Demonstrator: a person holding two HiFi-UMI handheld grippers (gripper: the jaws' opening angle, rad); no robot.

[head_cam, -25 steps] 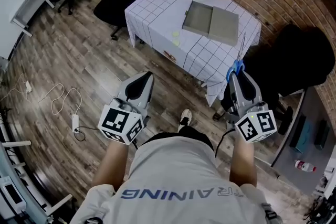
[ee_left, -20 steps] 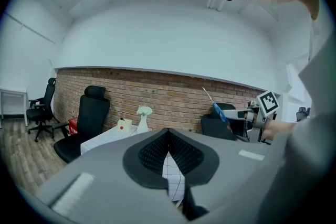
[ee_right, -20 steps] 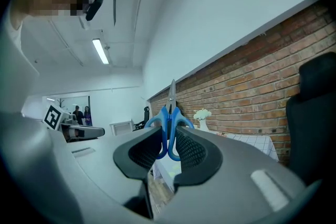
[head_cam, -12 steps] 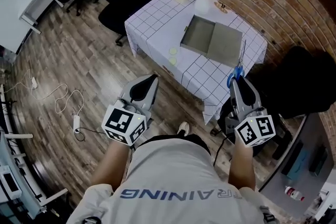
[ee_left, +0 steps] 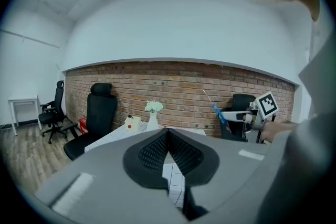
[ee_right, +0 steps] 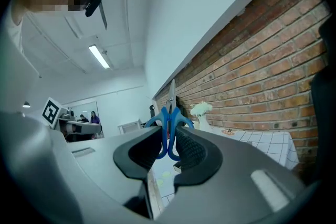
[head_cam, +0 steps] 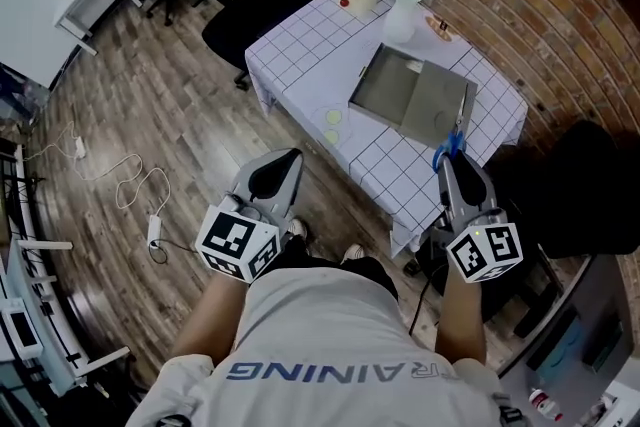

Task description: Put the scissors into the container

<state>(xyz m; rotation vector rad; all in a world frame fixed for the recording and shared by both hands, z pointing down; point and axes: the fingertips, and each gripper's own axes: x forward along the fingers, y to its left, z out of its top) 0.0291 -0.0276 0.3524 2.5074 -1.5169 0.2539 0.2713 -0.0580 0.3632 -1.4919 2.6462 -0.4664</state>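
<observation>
Scissors (head_cam: 456,127) clamped in right claw (head_cam: 450,159), just short of the container (head_cam: 413,93).
Gripped by the blue handles, blades pointing out ahead of the claw, probably to lead tip-first over the rim and lie down flat. Ahead of the claw's tips and lower: the container, grey, shallow and open, on the checked worktop (head_cam: 310,50), with a white vase (head_cam: 402,15) beyond it. Left claw (head_cam: 278,163) pressed together on nothing, held well back from the worktop edge, likely out of the way as unneeded.
</observation>
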